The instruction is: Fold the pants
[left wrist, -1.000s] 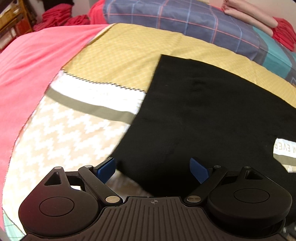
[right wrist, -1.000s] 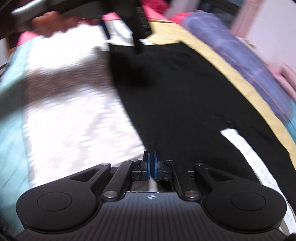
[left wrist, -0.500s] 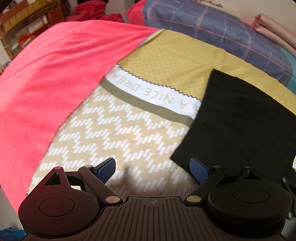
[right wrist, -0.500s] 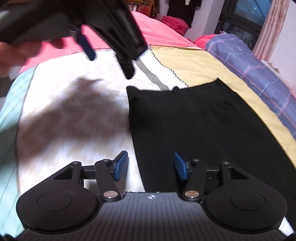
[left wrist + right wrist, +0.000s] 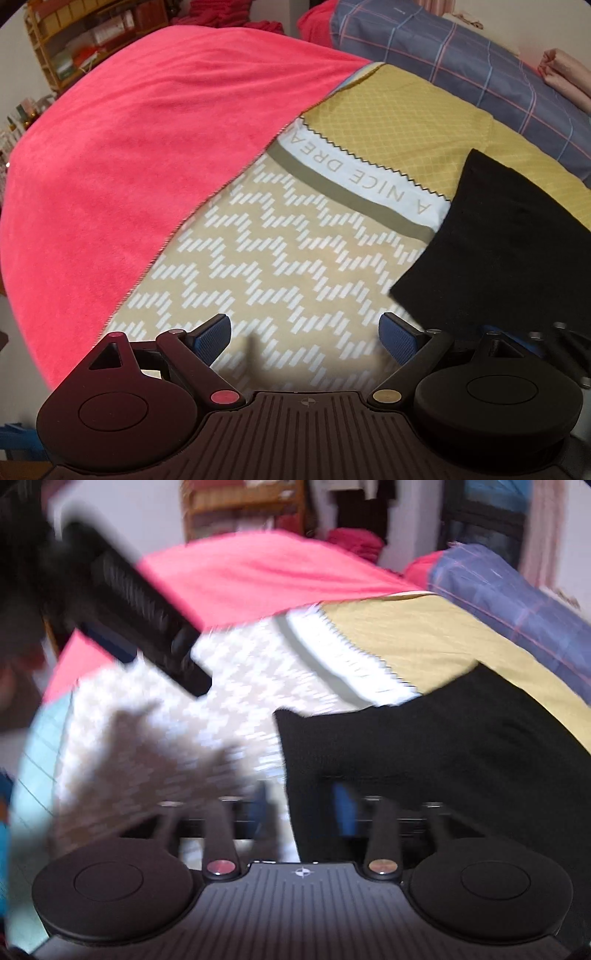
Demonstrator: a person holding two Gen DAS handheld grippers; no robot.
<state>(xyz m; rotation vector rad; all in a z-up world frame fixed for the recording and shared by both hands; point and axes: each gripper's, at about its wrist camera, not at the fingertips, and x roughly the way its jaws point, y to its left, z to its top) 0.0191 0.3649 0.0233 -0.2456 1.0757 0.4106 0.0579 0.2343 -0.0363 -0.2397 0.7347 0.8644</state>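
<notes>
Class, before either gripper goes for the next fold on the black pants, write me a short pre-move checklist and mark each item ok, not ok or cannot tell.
1. Left gripper open and empty: ok.
2. Right gripper open: ok, pads apart, though blurred.
3. Right gripper straddles the edge of the black pants: ok.
4. Left gripper lined up on the pants: not ok, it faces the zigzag bedspread, with the pants to its right.
5. Pants lying flat: cannot tell, only part shows.
6. Right wrist view sharp: not ok.
</notes>
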